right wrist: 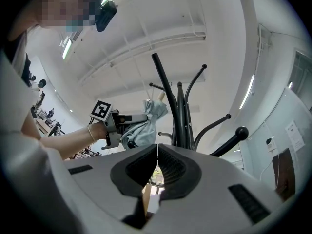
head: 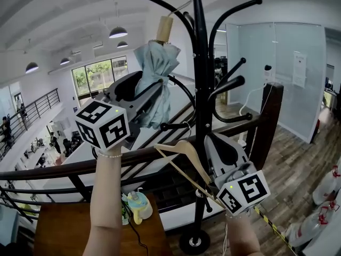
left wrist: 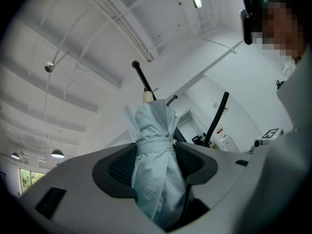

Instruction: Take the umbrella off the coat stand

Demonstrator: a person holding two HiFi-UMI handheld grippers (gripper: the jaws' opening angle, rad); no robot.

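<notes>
- Nearest, the person's two bare forearms reach up from the bottom edge, the left one (head: 106, 207) with a bead bracelet (head: 109, 154) at the wrist.
- Low on the left lies a brown surface (head: 64, 228) with a small yellow and teal thing (head: 139, 206) at its right end.
- The right claw (right wrist: 157, 150) is low on the right, beside the stand, and tilts upward. Its pads are pressed together and nothing shows between them.
- A wooden hanger (head: 184, 156) slants just left of the right claw. What carries it cannot be told.
- The left claw (left wrist: 156, 149) is raised higher, left of the pole, and also tilts up. It pinches the folded pale blue umbrella (head: 155, 73) around the strap at its middle, with a pad against each side of the cloth.
- The umbrella is upright on the left side of the black stand (head: 200, 89), close to the pole. Its wooden handle (head: 164, 29) is at the top, just under an upper left hook (head: 160, 1), so it is not yet off.
- The stand's round base (head: 193, 242) sits on the wood floor (head: 298, 159).
- Behind the stand, a dark railing (head: 53, 169) runs left to right and ends at a post (head: 269, 116).
- Farther right stands a glass wall (head: 266, 63).
- Far left, beyond the railing, there is a lower hall, with dome lamps (head: 118, 32) under the white ceiling.
</notes>
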